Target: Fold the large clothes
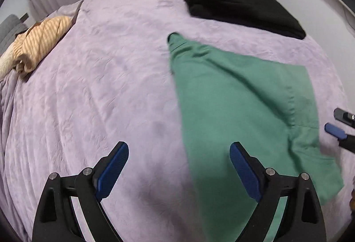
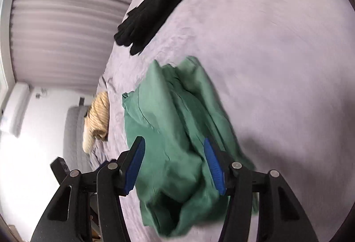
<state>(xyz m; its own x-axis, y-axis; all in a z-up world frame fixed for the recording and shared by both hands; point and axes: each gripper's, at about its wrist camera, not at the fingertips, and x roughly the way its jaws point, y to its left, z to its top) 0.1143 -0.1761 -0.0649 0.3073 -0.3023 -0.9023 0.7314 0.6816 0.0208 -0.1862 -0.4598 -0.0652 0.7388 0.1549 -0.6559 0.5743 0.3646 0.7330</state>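
Green garment (image 1: 239, 95) lies half-folded on the bed (image 1: 99, 86), long axis running away from you; your right tongs (image 2: 174, 164) gape directly over it, left tongs (image 1: 178, 167) apart at its left edge.

Three garments: one green garment (image 1: 239, 95), one black garment (image 1: 241, 11), one striped garment (image 1: 42, 42).

Left gripper (image 1: 179, 166): jaws spread wide, nothing between the blue pads (image 1: 113, 169), pointing steeply downward, clear of any contact. Right gripper (image 2: 175, 166): jaws parted to a moderate gap, pads (image 2: 214, 167) not pressing on anything, angled downward less steeply. In the left wrist view the right gripper's fingertips (image 1: 336, 130) show at the right edge, well apart from the left gripper.
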